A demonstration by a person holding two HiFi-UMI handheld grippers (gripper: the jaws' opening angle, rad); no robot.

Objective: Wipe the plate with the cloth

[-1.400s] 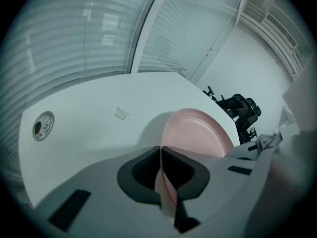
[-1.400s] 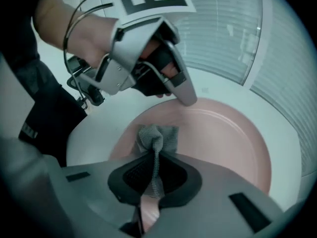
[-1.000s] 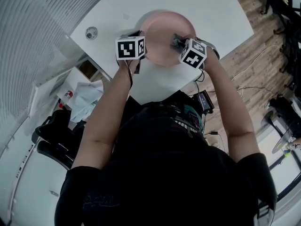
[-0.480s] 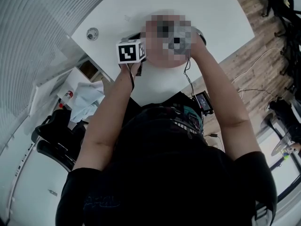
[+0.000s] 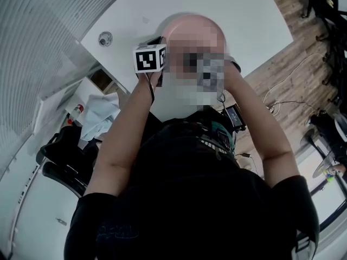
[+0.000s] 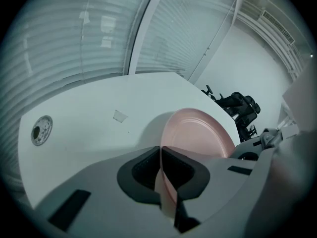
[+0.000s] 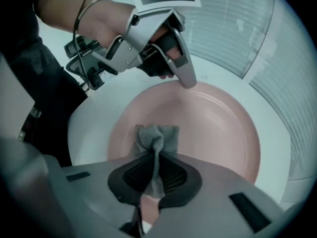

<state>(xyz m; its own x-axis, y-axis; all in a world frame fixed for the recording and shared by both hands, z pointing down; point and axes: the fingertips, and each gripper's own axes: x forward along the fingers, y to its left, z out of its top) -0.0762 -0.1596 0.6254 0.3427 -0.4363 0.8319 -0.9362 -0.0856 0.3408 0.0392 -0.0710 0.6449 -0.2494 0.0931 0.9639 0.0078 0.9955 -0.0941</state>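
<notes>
A pink plate (image 7: 208,128) rests on the white table (image 5: 244,15), tilted up at its left rim. My left gripper (image 6: 166,182) is shut on that rim, and its marker cube (image 5: 150,58) shows beside the plate (image 5: 190,28) in the head view. The right gripper view shows the left gripper's fingers (image 7: 185,76) on the plate's far edge. My right gripper (image 7: 153,175) is shut on a grey cloth (image 7: 157,138), whose free end lies bunched on the plate's near inner face. In the head view a blurred patch covers the right gripper.
A round metal cable socket (image 5: 105,38) is set in the table at the far left, with a small scrap (image 6: 120,115) lying near it. Slatted blinds run along the left. Black chairs (image 6: 240,103) stand past the table. The table's near edge is close to my body.
The right gripper with the cloth moved from the plate's right side up across its face, then back toward its near side. The left gripper and the plate stayed still.
</notes>
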